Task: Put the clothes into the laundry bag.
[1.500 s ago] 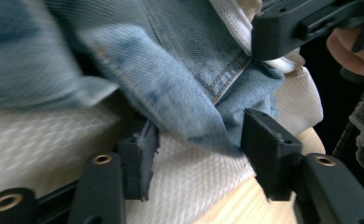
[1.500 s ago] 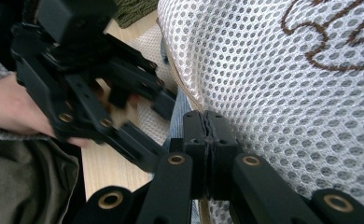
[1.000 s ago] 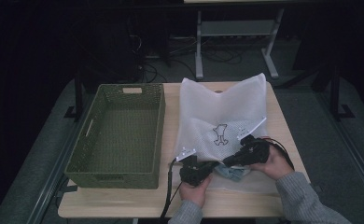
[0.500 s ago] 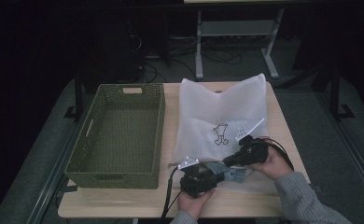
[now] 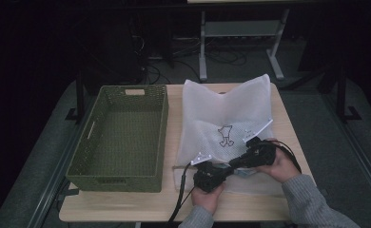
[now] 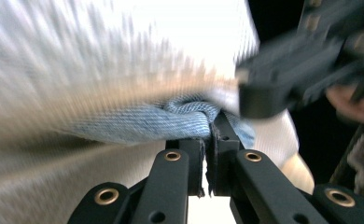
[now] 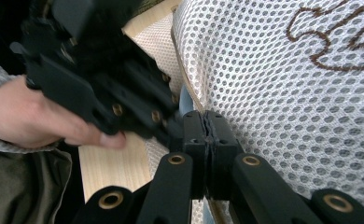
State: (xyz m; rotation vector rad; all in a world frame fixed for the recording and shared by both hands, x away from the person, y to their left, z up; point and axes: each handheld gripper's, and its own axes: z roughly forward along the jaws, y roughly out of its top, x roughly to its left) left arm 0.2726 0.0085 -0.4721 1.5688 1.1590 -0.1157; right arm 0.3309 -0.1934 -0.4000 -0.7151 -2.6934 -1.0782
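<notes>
Both the left gripper and right gripper clamp narrow, seemingly pinching blue denim at the mesh bag edge.

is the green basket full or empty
Empty: the high view shows the green basket's bare woven floor, nothing lying in it.

denim cloth blurred, mostly hidden — mesh bag smeared

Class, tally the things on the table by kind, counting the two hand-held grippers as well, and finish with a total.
Green woven basket: 1
White mesh bag: 1
Blue denim cloth: 1
Grippers, left gripper and right gripper: 2
Total: 5
</notes>
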